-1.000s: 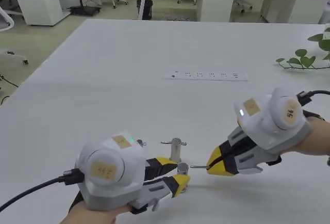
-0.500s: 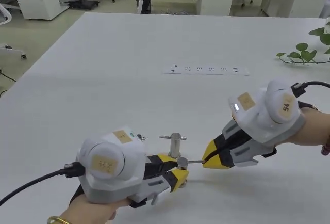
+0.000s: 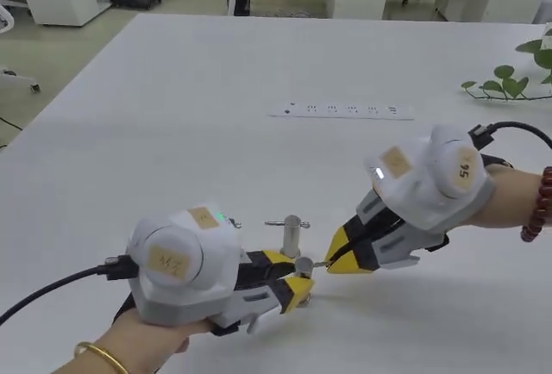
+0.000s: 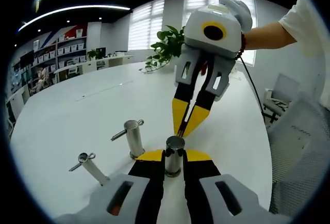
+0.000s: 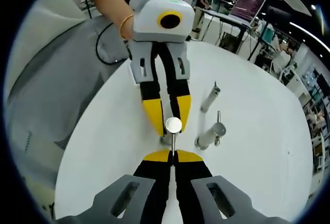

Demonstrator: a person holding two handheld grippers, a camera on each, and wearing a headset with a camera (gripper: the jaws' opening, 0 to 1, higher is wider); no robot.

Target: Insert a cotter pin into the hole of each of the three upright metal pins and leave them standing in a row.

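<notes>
Table edges: in the head view the white table (image 3: pixel 172 115) ends at 12 o'clock, with office floor and chairs beyond. Its left edge slants away toward 10 o'clock.
Open room: the tabletop is bare from 10 to 1 o'clock of the pins, out to the far edge. There is more bare surface at 5 o'clock, under the right wrist.
Around: a power strip (image 3: pixel 341 111) lies flat at 12 o'clock, well apart from the work. A plant (image 3: pixel 509 81) trails in at 2 o'clock by the right edge. A black cable (image 3: pixel 52 292) leaves the left housing toward 8 o'clock.
In the way: the second pin (image 4: pixel 134 139) stands just beside the held one at 11 o'clock in the left gripper view. The third pin (image 4: pixel 92 166) stands farther out at 9 o'clock. Each has a thin cross-pin (image 4: pixel 126 131) through its top.
Left gripper (image 4: pixel 174 155): it reaches in from 8 o'clock in the head view, yellow tips clamped on the held pin's shank.
Right gripper (image 5: pixel 173 154): it comes from 3 o'clock, tips pinched together on the cotter pin.
Held pin (image 3: pixel 304 265): a short silver cylinder with a flat round head, upright on the table between the two grippers.
Cotter pin (image 5: pixel 173 140): a thin metal rod, level, with its far end meeting the held pin just under the head. Whether it has entered the hole cannot be told.
</notes>
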